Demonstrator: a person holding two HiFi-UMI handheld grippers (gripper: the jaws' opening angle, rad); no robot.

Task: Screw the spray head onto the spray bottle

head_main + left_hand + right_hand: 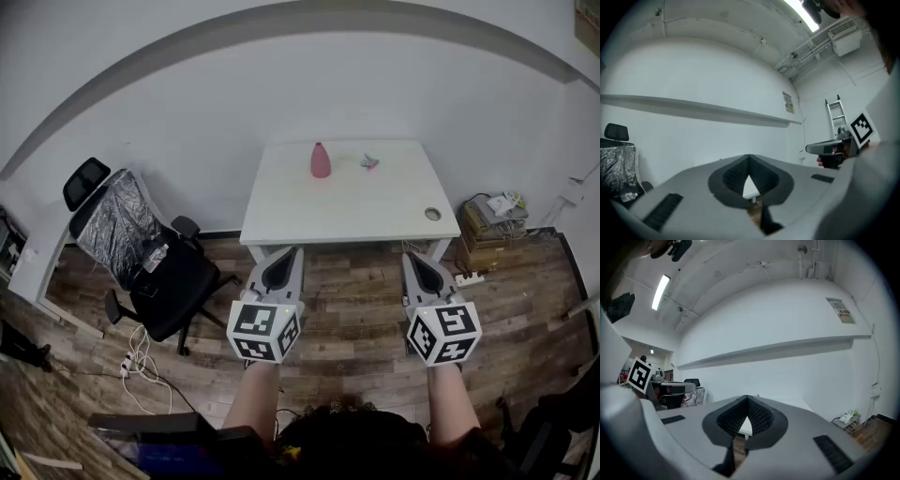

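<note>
The pink spray bottle (321,160) stood upright on the white table (281,220), close to the far edge and a little left of that edge's middle. The spray head (369,162), a small pale green and pink piece, lay on the tabletop to the bottle's right. It was near the same far edge and apart from the bottle, not touching it. A round cable hole (432,214) sat by the table's near right corner. Both grippers were held level over the wooden floor (356,309), short of the table's near edge and well apart from the bottle and the head. The left gripper (285,251) pointed toward the near left corner and the right gripper (418,256) toward the near right corner. Each gripper's own view showed its jaws pressed together with only a sliver of the table visible through the notch behind them, so neither held anything. A black office chair (164,281) draped with a silvery cover stood left of the table. Cardboard boxes (483,246) were stacked against the wall to its right.
</note>
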